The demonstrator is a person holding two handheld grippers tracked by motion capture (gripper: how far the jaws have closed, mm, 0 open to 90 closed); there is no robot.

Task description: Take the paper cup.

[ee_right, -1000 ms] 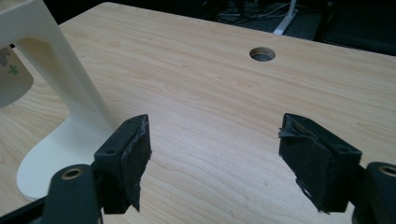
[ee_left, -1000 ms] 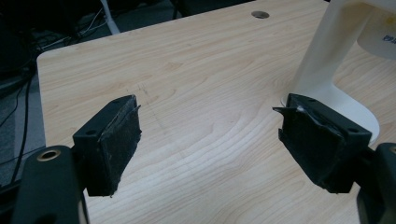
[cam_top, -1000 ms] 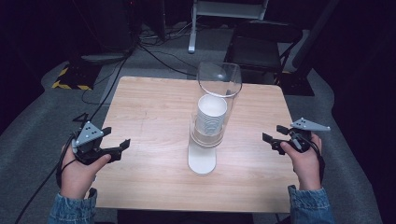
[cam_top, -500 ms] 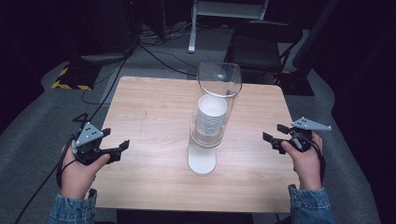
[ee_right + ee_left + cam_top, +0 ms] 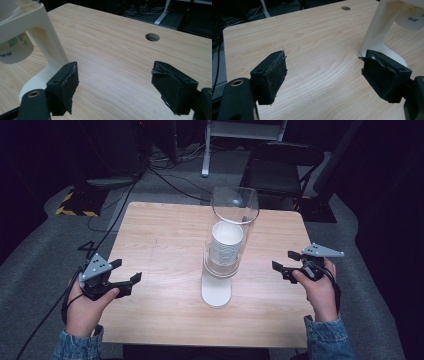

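Wooden table (image 5: 165,240), cup dispenser (image 5: 377,32) (top cropped)

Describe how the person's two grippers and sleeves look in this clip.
Each hand carries a black two-jaw gripper: left gripper, right gripper. Both are topped by a grey three-cornered plate with small dark dots. The pads are black, worn and frayed at the edges. A black cable trails from each. Blue denim cuffs cover both wrists.
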